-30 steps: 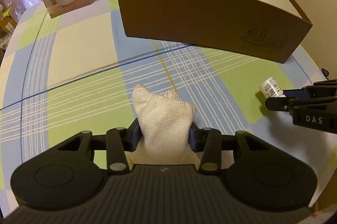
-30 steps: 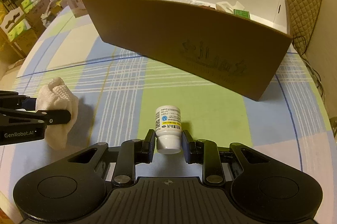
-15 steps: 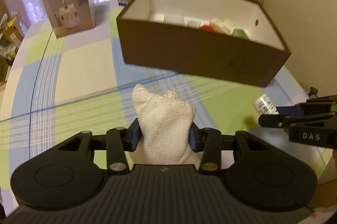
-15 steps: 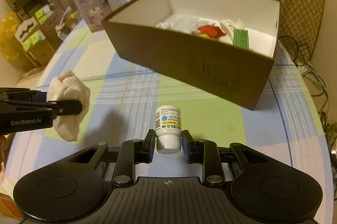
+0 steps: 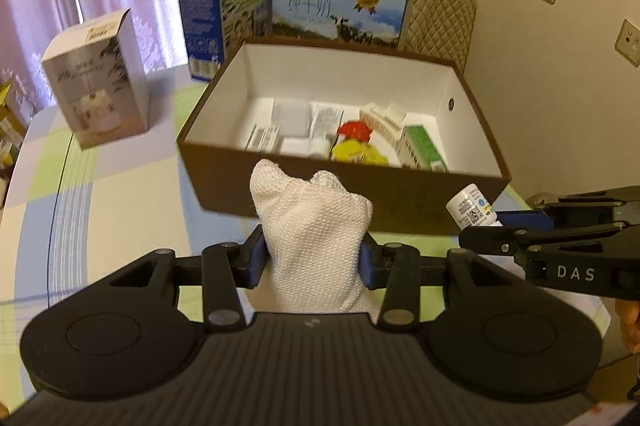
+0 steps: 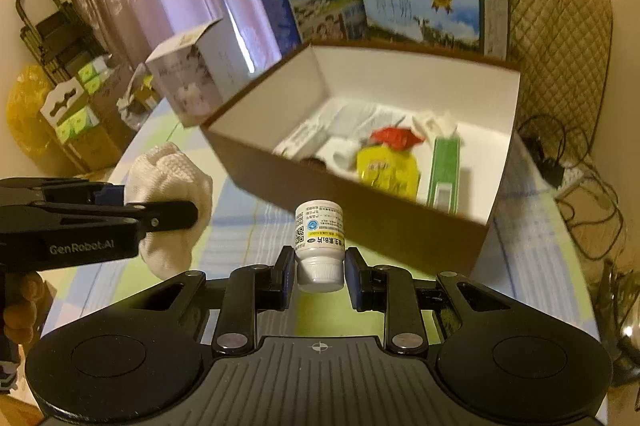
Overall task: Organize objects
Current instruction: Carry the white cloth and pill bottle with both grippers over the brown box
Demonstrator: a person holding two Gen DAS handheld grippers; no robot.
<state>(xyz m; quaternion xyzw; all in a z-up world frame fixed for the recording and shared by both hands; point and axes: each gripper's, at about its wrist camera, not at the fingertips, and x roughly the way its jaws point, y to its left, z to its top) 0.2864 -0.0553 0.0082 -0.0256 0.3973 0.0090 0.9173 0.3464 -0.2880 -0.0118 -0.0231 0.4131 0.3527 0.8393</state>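
My left gripper (image 5: 311,258) is shut on a white woven cloth (image 5: 310,222), held in the air in front of the brown box (image 5: 400,205). My right gripper (image 6: 319,272) is shut on a small white pill bottle (image 6: 319,242), cap toward the camera. Each gripper shows in the other's view: the right gripper (image 5: 476,226) with the pill bottle (image 5: 472,211) at the right, the left gripper (image 6: 188,203) with the cloth (image 6: 168,173) at the left. The brown box (image 6: 360,201) is open, white inside, and holds several packets, a yellow and red pouch (image 6: 386,165) and a green carton (image 6: 444,171).
Two milk cartons (image 5: 340,5) stand behind the box, and a white product box (image 5: 96,93) at the left. A quilted chair back (image 6: 560,45) and cables (image 6: 592,193) lie to the right. The table has a checked cloth (image 5: 100,193). A hand (image 6: 20,302) holds the left gripper.
Both grippers have risen with their loads and now look down into the open box, whose contents have come into view. Their grips are unchanged.
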